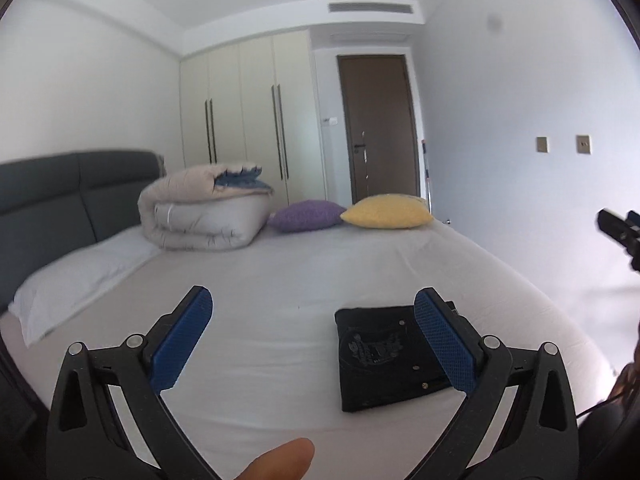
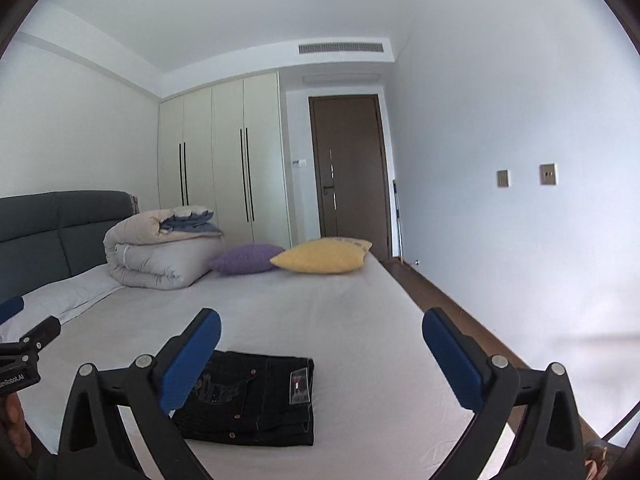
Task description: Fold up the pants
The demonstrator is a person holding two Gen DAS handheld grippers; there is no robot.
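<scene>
1. Looking along the left gripper (image 1: 312, 300) in the left wrist view: its blue-padded jaws are spread wide and grasp nothing, held above a bed (image 1: 320, 264) with a pale sheet.
2. The dark pants (image 1: 384, 360) lie folded into a compact rectangle on the sheet, partly behind the right-hand blue pad (image 1: 444, 344).
3. Farther back sit a folded duvet (image 1: 204, 212), a purple cushion (image 1: 306, 215) and, touching it, a yellow cushion (image 1: 388, 211).
4. At the right edge a blurred black shape is probably the right gripper (image 1: 620, 232).
5. In the right wrist view, the right gripper (image 2: 322, 322) also has its jaws released and empty.
6. The folded pants (image 2: 256, 400) rest flat on the bed (image 2: 320, 304) below it, a small label facing up.
7. A wardrobe (image 2: 224, 160) and a brown door (image 2: 350, 176) stand behind.
</scene>
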